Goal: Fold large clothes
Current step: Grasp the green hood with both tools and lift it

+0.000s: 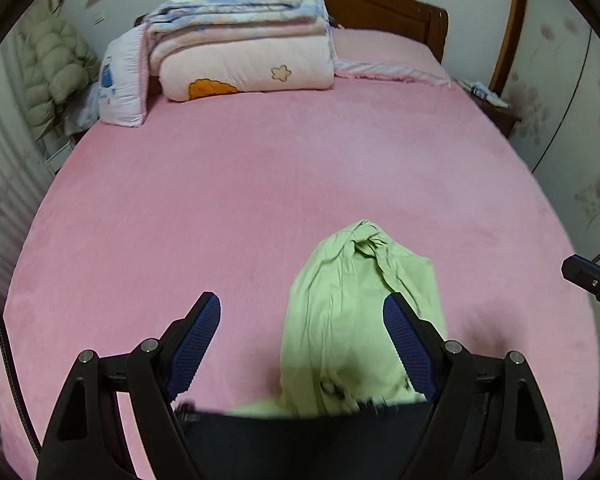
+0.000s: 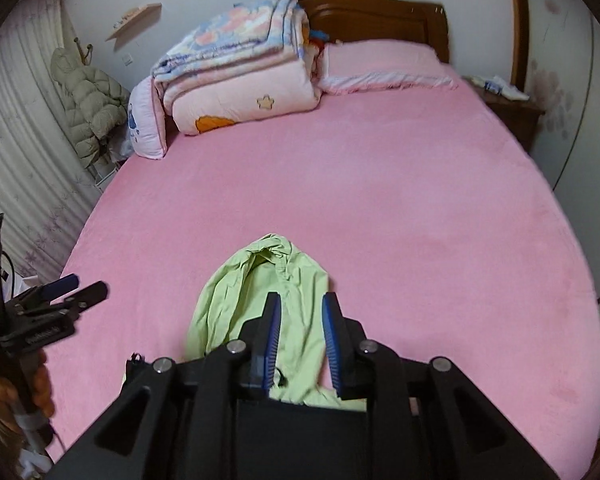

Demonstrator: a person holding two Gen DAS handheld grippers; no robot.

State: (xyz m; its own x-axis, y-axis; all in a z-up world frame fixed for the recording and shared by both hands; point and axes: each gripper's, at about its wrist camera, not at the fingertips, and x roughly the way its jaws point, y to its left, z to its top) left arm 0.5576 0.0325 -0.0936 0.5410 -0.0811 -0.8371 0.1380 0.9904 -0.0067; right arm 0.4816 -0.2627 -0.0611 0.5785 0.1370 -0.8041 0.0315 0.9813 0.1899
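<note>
Pale green garment [image 1: 352,312] lies crumpled on pink bedsheet [image 1: 260,200], near foot of bed. Left gripper [image 1: 302,316] spread wide above it, nothing between pads. Right gripper [image 2: 302,312] parted narrowly over same garment, holding nothing. Folded quilts [image 1: 240,40] stacked at headboard [image 2: 380,16], well apart from garment.

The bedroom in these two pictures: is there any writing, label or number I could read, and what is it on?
No text can be read.
White pillow with blue print: the marks are too blurred to tell letters.
Blue-and-white packet on the wooden nightstand: too small to read.
Light green garment on the pink bed sheet: no print or label shows.
</note>
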